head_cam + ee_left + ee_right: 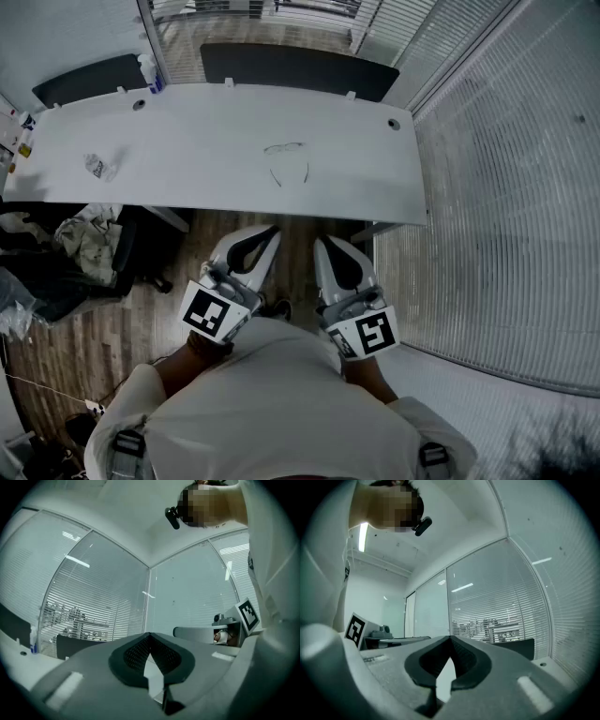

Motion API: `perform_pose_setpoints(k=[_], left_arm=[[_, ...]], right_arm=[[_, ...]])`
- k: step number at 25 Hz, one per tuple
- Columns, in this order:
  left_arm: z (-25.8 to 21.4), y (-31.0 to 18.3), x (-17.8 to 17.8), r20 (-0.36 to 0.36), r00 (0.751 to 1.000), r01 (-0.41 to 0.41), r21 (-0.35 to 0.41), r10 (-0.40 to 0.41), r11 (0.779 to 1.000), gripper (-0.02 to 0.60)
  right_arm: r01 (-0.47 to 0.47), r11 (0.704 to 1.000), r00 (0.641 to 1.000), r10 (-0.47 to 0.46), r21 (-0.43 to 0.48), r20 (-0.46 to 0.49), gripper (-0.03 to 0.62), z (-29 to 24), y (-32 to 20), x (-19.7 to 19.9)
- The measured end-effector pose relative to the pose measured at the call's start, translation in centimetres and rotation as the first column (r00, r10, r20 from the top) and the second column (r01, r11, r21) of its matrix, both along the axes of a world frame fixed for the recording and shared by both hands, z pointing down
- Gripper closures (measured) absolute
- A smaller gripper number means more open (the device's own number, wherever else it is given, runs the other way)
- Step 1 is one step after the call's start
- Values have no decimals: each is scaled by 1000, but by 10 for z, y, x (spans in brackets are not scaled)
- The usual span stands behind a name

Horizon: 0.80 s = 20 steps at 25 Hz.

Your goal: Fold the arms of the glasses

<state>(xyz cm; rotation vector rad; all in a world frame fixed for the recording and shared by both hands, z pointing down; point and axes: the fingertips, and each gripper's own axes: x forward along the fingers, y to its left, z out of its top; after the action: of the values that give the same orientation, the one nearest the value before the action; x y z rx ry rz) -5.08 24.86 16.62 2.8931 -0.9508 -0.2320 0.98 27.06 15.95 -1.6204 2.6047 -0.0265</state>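
Both your left gripper (pixel 271 231) and right gripper (pixel 322 244) are closed, empty; open them, reach the glasses (pixel 287 159) on the surface (pixel 206 131), steady the frame first

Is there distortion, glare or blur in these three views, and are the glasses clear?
Head view: wide-angle bending bows the table edges; even soft light; the glasses look small and faint. Left gripper view: dark round border, curved blinds, lamp reflections on the glass wall. Right gripper view: same round border, a bright ceiling lamp glares.
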Motion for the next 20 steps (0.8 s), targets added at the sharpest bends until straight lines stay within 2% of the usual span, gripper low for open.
perform_pose_setpoints(k=[6,11,15,20], left_arm=[[0,2,2,15,1000,-18,40,17,999,580],[0,0,5,15,1000,-19,30,19,999,580],[-2,-1,12,23,1000,-15,27,14,1000,580],[2,0,27,25,1000,17,11,-17,1000,580]], right_arm=[[-1,1000,1000,1,5,17,594,-3,-4,2],[-4,1000,1000,4,9,25,594,-5,-4,7],[1,1000,997,-2,15,78,594,-10,-3,18],[6,1000,996,-7,18,90,594,-7,2,39]])
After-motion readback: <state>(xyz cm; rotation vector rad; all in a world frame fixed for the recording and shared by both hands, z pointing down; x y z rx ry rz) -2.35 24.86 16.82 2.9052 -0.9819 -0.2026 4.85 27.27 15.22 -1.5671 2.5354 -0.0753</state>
